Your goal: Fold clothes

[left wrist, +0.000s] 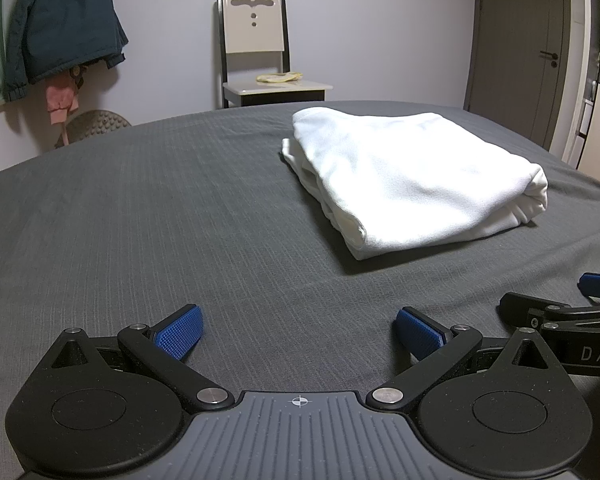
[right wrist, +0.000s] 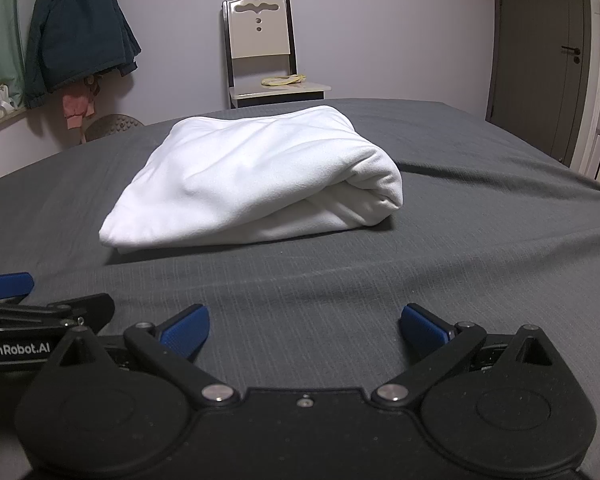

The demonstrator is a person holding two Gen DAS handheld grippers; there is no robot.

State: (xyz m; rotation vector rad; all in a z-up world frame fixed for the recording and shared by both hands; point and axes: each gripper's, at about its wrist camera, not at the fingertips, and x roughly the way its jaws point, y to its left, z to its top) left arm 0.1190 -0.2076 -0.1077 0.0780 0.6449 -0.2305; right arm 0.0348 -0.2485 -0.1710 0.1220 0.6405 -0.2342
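While folded, white garment (right wrist: 252, 176) seemingly lies lengthwise toward chair (right wrist: 260, 52).

Bedroom backdrop — nothing here gets folded.
A grey bedsheet (left wrist: 140, 220) spreads ahead of the gripper. Beyond its far edge, straight ahead, a cream chair (left wrist: 256, 48) stands against the wall with a yellow cloth (left wrist: 278, 77) on its seat. Up left hangs a dark jacket (left wrist: 66, 24) — a pink garment (left wrist: 62, 98) below it. Far right, a grey door (left wrist: 520, 40).
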